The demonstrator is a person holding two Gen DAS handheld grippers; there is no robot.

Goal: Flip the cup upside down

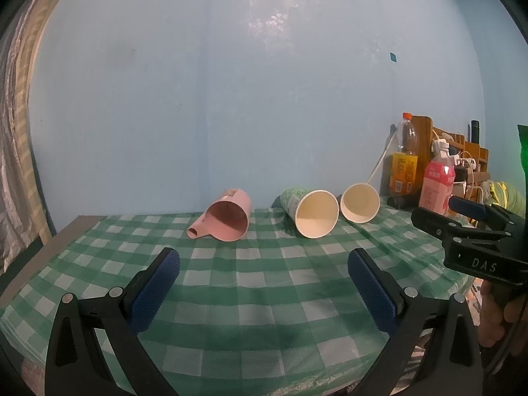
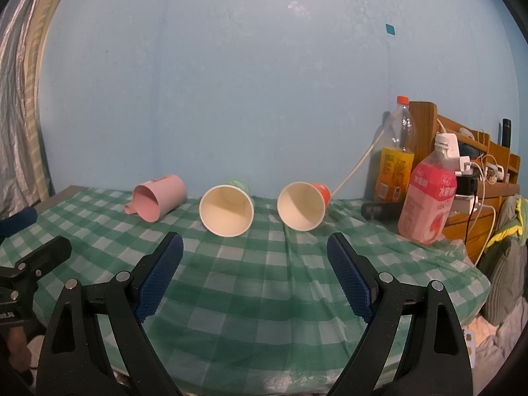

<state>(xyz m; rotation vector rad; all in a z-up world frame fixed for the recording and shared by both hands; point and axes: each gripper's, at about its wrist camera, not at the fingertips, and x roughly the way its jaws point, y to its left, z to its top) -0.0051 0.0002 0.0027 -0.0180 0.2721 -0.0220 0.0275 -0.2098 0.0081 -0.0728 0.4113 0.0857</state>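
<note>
Three cups lie on their sides at the back of the green checked tablecloth (image 1: 264,283), mouths towards me. A pink handled mug (image 1: 224,219) (image 2: 158,198) lies at the left. A green-patterned paper cup (image 1: 312,213) (image 2: 227,209) is in the middle. A red paper cup (image 1: 359,203) (image 2: 303,204) is at the right. My left gripper (image 1: 264,287) is open and empty, well short of the cups. My right gripper (image 2: 255,274) is open and empty, also short of them. Each gripper shows at the edge of the other's view.
An orange-capped soda bottle (image 2: 394,155) and a pink drink bottle (image 2: 427,194) stand at the back right beside a dark cylinder (image 2: 379,211). A wooden rack with chargers and cables (image 2: 475,165) is behind them. A blue wall rises behind the table. A curtain hangs at the left.
</note>
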